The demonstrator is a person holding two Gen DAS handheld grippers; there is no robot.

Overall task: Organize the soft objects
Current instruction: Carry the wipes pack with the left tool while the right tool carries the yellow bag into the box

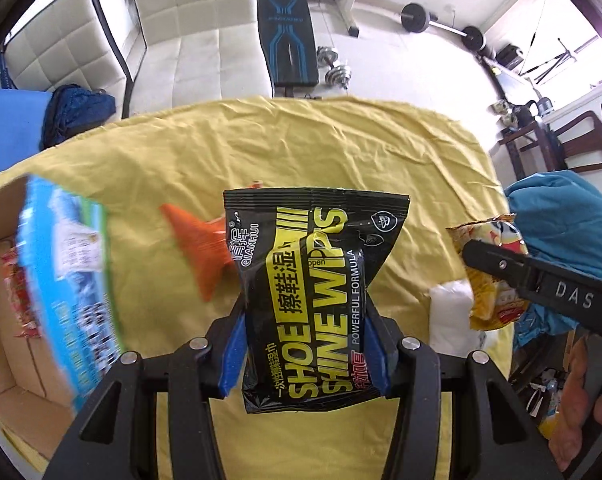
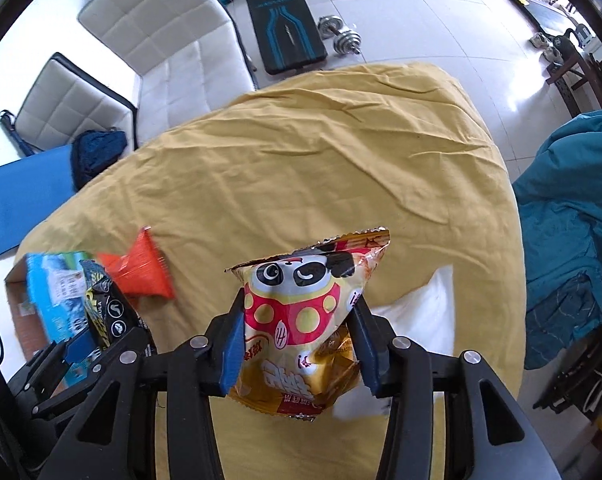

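Note:
My left gripper [image 1: 305, 312] is shut on a black and yellow pack of shoe shine wipes [image 1: 313, 280], held above the yellow cloth [image 1: 301, 148]. In the right wrist view my right gripper [image 2: 299, 328] is shut on a yellow snack bag with a panda face [image 2: 305, 320], also lifted off the cloth. That snack bag [image 1: 489, 276] and the right gripper's black finger [image 1: 497, 260] show at the right of the left wrist view. An orange packet [image 1: 199, 248] lies on the cloth behind the wipes, also seen as the orange packet [image 2: 141, 276] at left.
A cardboard box [image 1: 5, 320] stands at the left edge with a blue-green pack [image 1: 73, 280] tilted in it. A white soft pack [image 2: 417, 320] lies on the cloth under the snack bag. A teal garment [image 2: 573, 220] hangs at right. Sofa, weight bench and dumbbells stand beyond the table.

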